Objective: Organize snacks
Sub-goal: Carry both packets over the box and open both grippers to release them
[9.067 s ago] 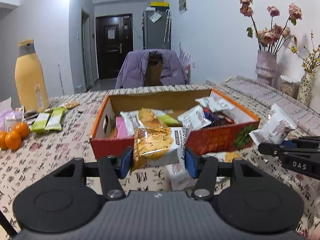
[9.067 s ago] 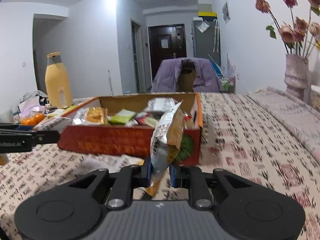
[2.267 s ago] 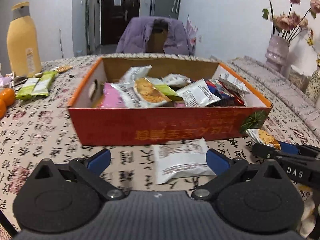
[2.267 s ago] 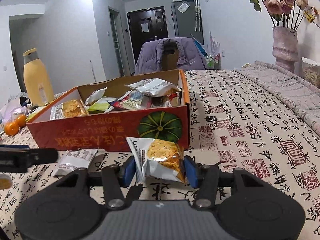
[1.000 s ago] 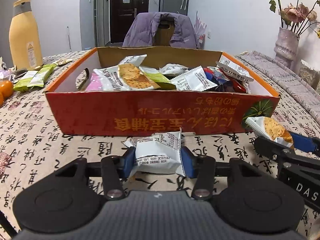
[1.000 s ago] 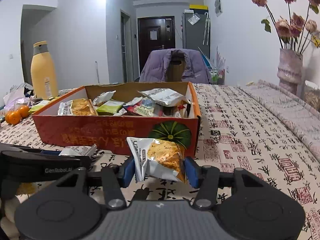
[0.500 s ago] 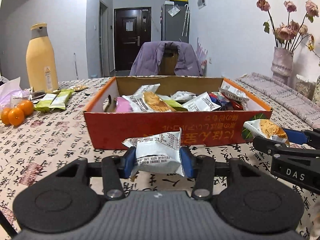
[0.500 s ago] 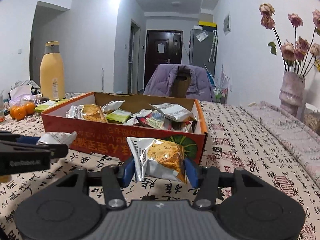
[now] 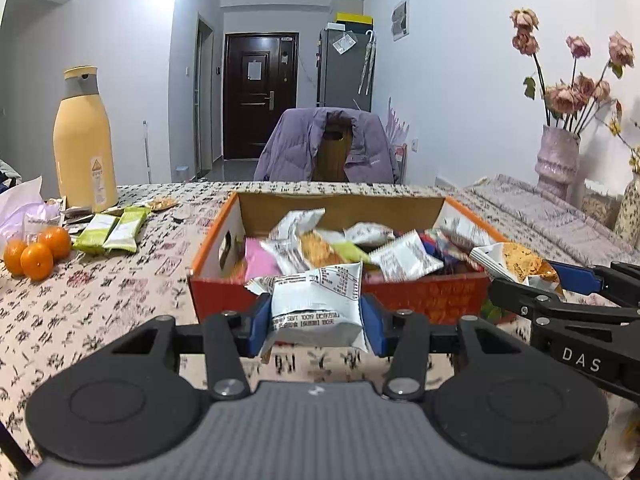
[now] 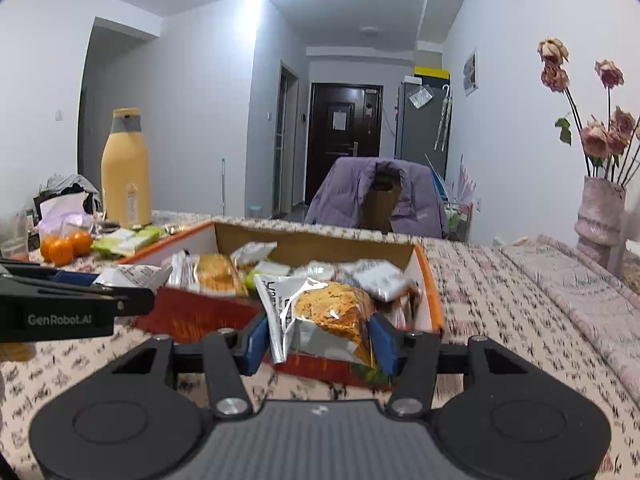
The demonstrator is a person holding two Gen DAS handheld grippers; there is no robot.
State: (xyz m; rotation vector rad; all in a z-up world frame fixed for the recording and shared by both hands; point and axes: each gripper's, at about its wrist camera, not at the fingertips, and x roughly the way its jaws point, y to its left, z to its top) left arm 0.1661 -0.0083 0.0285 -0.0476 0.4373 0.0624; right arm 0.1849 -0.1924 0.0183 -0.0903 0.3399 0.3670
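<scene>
Snacks first: on the far left of the counter [image 9: 100, 300] we've got three oranges [image 9: 34, 254], two green bars [image 9: 112, 234] and a tall yellow bottle [image 9: 82, 140]. Our left claw [image 9: 316, 316] pinches a crinkly white packet [image 9: 316, 304] by its sides, held up just in front of the orange cardboard box [image 9: 420, 298], which is heaped with shiny foil packs. Its print is too small to read. Right claw [image 10: 320, 336] grips a silver packet [image 10: 320, 316] with a crumbly orange cracker picture, over the box's near edge. The right view shows the vase [image 10: 600, 216] cut off at the frame's edge; the left view also catches a second vase [image 9: 630, 216].
</scene>
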